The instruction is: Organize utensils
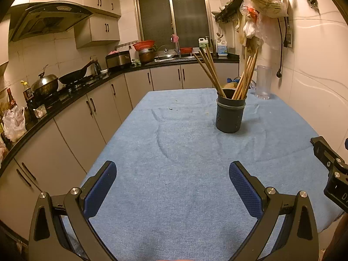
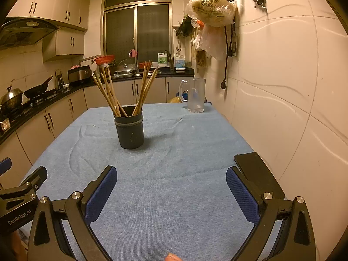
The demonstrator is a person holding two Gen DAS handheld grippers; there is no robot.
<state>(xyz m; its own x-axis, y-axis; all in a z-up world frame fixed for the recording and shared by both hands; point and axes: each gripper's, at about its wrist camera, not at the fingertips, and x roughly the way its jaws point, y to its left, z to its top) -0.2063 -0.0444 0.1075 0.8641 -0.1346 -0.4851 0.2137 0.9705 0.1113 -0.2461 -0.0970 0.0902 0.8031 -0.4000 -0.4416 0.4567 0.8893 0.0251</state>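
Note:
A dark round utensil holder [image 1: 230, 114] stands upright on the blue table cloth [image 1: 174, 152], far right of centre in the left wrist view. Several wooden chopsticks [image 1: 243, 80] lean inside it in two bunches. The holder also shows in the right wrist view [image 2: 129, 128], left of centre, with the chopsticks [image 2: 111, 93] in it. My left gripper [image 1: 173, 187] is open and empty, low over the near cloth. My right gripper [image 2: 170, 192] is open and empty, also well short of the holder.
A clear glass mug [image 2: 195, 95] stands at the table's far right corner by the tiled wall. A black flat object [image 2: 258, 174] lies by my right finger. Counter and cabinets [image 1: 65, 117] run along the left. Plastic bags [image 2: 213, 10] hang on the wall.

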